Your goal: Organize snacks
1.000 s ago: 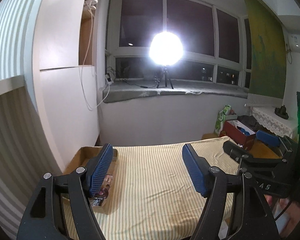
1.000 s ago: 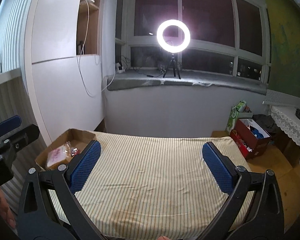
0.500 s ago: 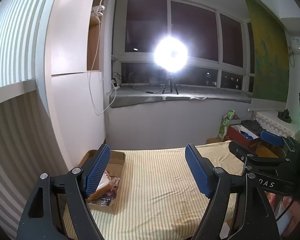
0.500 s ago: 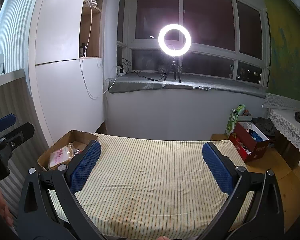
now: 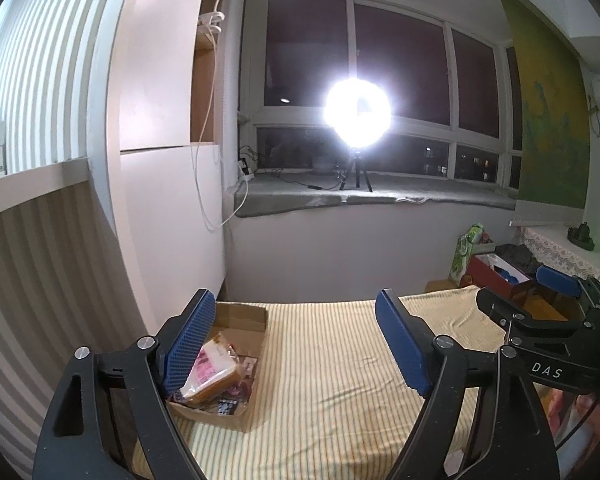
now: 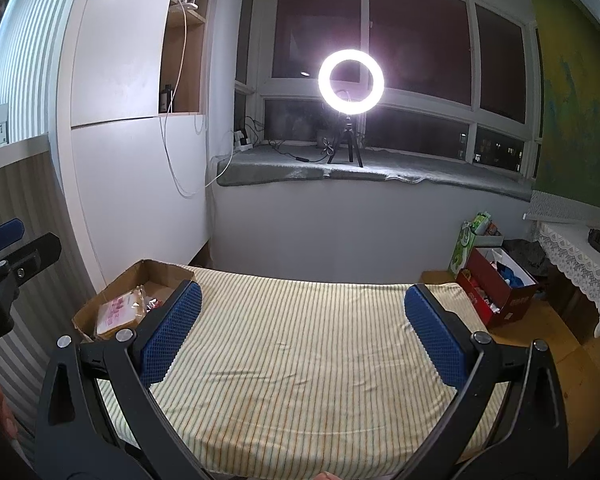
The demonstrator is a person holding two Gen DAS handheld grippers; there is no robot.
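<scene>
An open cardboard box (image 5: 242,314) sits at the left edge of the striped tablecloth (image 5: 320,380). Inside lies a clear packet with pink print and a brown snack (image 5: 214,370), with small dark wrappers beside it. My left gripper (image 5: 296,306) hovers just right of the box; its jaws are opening and nothing is between them. My right gripper (image 6: 302,292) stands open and empty over the middle of the cloth (image 6: 300,360). From there the box (image 6: 152,272) and packet (image 6: 118,312) show at the left.
A white cabinet (image 6: 132,184) rises behind the box. A ring light (image 6: 350,80) stands on the window sill. On the floor to the right are a red box (image 6: 500,300), a green bag (image 6: 466,240) and a lace-covered side table (image 6: 572,248).
The left gripper's jaws have spread a little wider and its view has tipped, so the box and packet show more fully beside the left finger. The right gripper has stayed put.
</scene>
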